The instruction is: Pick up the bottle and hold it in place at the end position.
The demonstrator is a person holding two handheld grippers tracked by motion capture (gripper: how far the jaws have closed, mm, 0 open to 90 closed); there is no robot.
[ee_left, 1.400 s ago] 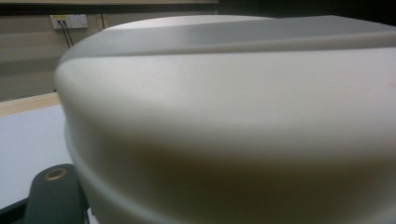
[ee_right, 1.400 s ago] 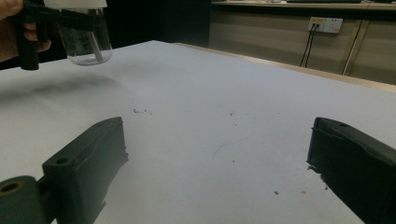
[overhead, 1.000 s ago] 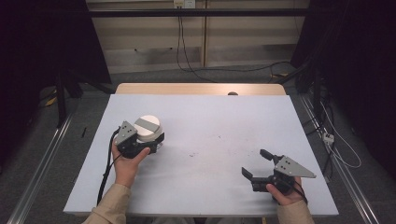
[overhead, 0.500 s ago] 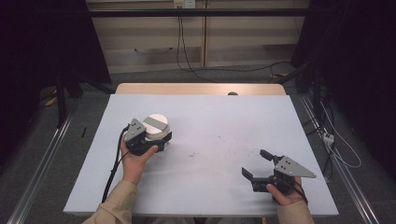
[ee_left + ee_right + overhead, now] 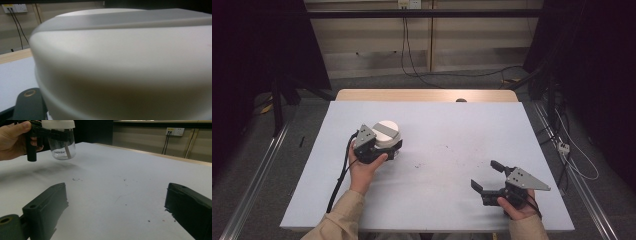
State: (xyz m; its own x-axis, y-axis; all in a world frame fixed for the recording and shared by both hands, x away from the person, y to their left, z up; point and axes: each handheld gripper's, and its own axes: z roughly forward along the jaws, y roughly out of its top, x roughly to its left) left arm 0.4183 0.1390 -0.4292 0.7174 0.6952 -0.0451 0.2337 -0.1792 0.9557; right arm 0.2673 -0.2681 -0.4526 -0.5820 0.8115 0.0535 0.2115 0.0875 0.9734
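Observation:
A clear jar (image 5: 387, 132) with a white lid hangs a little above the white table (image 5: 447, 125), left of centre. My left gripper (image 5: 388, 146) is shut on the jar just under its lid. In the right gripper view the jar (image 5: 61, 145) casts a shadow on the table, and a thin stick shows inside it. The lid (image 5: 125, 62) sits very close in the left gripper view. My right gripper (image 5: 485, 175) rests near the front right of the table, open, nothing between its jaws (image 5: 117, 202).
Dark specks (image 5: 432, 160) lie on the table between the two grippers. A wooden strip (image 5: 422, 95) runs along the far edge, with a small dark thing (image 5: 460, 100) on it. Cables and metal rails lie on the floor around the table.
My left gripper has carried the jar to the right, toward the table's middle. The right gripper has stayed where it was, still open.

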